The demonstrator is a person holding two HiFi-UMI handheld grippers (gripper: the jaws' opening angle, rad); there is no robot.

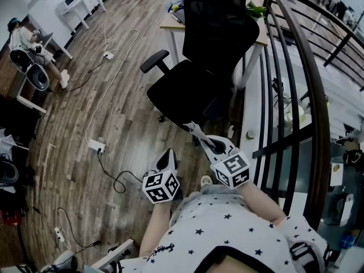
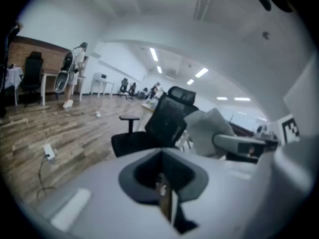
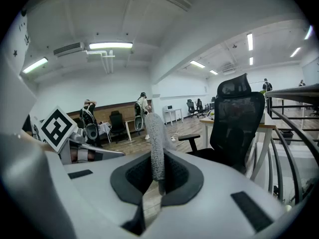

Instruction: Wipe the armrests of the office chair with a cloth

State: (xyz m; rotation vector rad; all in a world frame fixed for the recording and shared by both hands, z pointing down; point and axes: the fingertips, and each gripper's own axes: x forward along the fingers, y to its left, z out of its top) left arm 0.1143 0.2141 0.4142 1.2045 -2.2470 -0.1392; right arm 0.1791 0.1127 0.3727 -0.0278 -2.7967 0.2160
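The black office chair (image 1: 210, 67) stands ahead of me on the wood floor, with its left armrest (image 1: 154, 60) sticking out; the other armrest is hidden. My right gripper (image 1: 196, 132) is just short of the seat's front edge, shut on a grey cloth (image 3: 155, 148) that stands up from its jaws. My left gripper (image 1: 166, 155) is lower and to the left, shut and holding nothing, away from the chair. In the left gripper view I see the chair (image 2: 167, 123), its armrest (image 2: 129, 118) and the cloth (image 2: 209, 128). The right gripper view has the chair (image 3: 237, 118) to the right.
A desk (image 1: 170, 23) stands behind the chair. A black railing (image 1: 296, 67) runs along the right side. Cables and a power strip (image 1: 95, 145) lie on the floor to the left. A person (image 1: 23, 38) sits at the far left.
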